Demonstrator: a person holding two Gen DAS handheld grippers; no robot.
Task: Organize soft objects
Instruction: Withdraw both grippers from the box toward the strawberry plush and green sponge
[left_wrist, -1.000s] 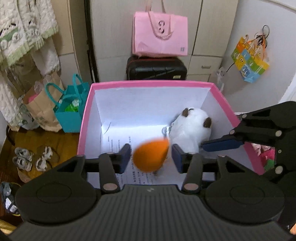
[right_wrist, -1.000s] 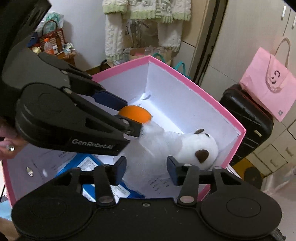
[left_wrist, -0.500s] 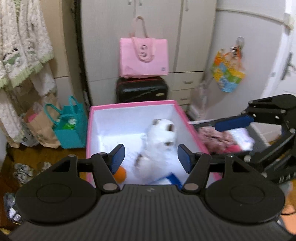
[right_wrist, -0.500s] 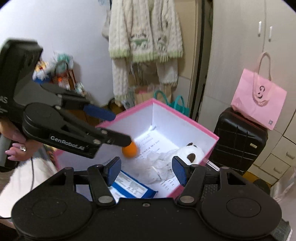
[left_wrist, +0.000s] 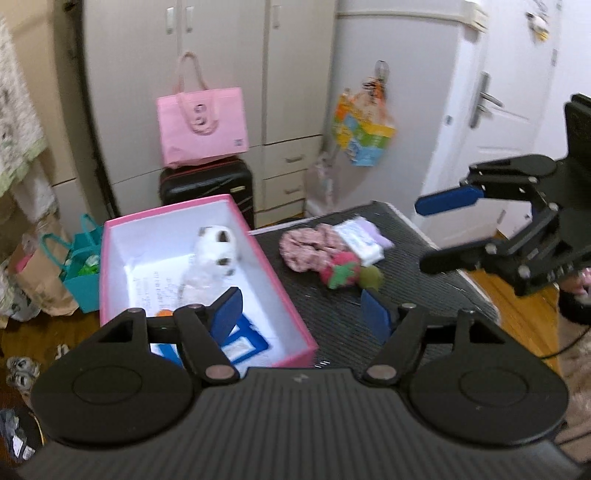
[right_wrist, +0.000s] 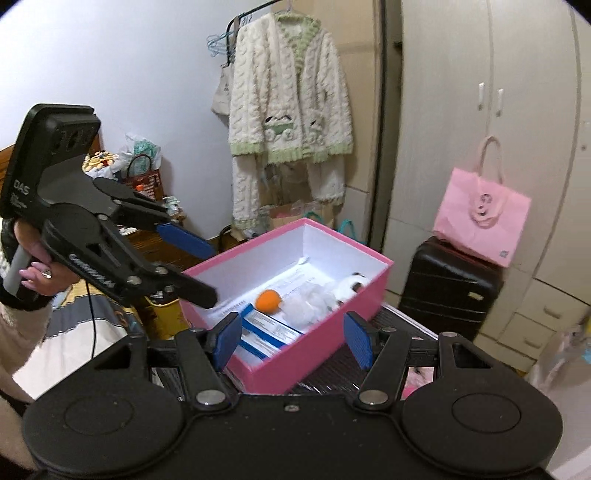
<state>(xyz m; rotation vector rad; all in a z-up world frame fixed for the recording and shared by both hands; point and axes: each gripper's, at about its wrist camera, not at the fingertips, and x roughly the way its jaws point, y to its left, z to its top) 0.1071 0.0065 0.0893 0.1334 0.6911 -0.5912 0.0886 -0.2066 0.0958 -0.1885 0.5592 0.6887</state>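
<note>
Above the pink cardboard box (right_wrist: 314, 347) your left gripper (left_wrist: 301, 314) is spreading wider and your right gripper (right_wrist: 291, 338) hangs parted, both empty, while one white plush toy (left_wrist: 212, 258) and one orange ball (right_wrist: 269, 301) lie inside.

I am seeing soft, even room light. The pink box (right_wrist: 321, 343) is glowing bright white inside. The colourful bag (left_wrist: 364, 134) is looking smeared and blurry. The cupboard (right_wrist: 491, 110) is bending at my picture's edges.
</note>
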